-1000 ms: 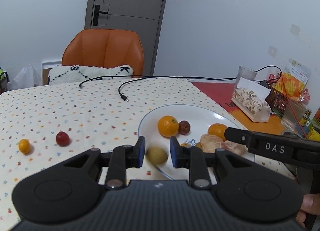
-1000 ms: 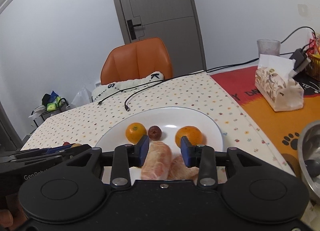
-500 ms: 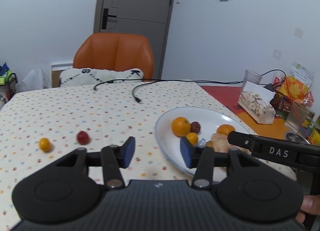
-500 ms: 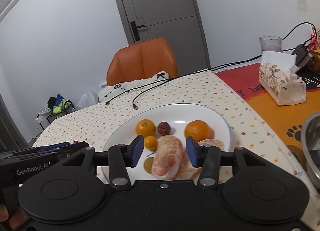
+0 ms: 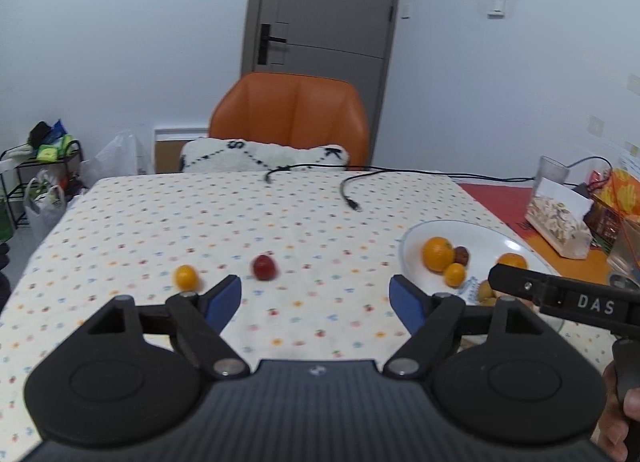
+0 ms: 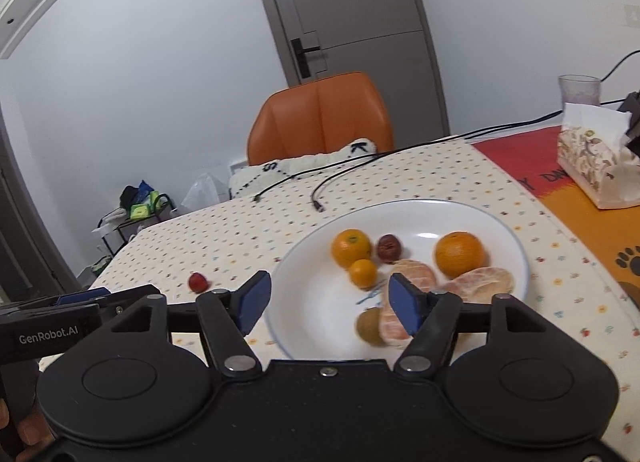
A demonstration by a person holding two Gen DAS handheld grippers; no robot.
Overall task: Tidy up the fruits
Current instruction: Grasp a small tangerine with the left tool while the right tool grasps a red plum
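Fruits: most lie on the plate point(image 6: 516, 246) near the surface's right edge; red fruit point(image 5: 264, 266) and kumquat point(image 5: 186, 276) left loose mid-surface. Your left tongs point(image 5: 316, 298) and right tongs point(image 6: 330, 298) have just been opening, both empty. Next: grasp the red fruit.

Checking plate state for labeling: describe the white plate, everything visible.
The white plate is round, shallow and glossy, ceramic by its look, with a thin blue rim line. It lies flat on the dotted tablecloth. It holds two oranges, a small orange fruit, a dark red fruit, a greenish-brown fruit and peeled citrus pieces. Neither gripper touches it.
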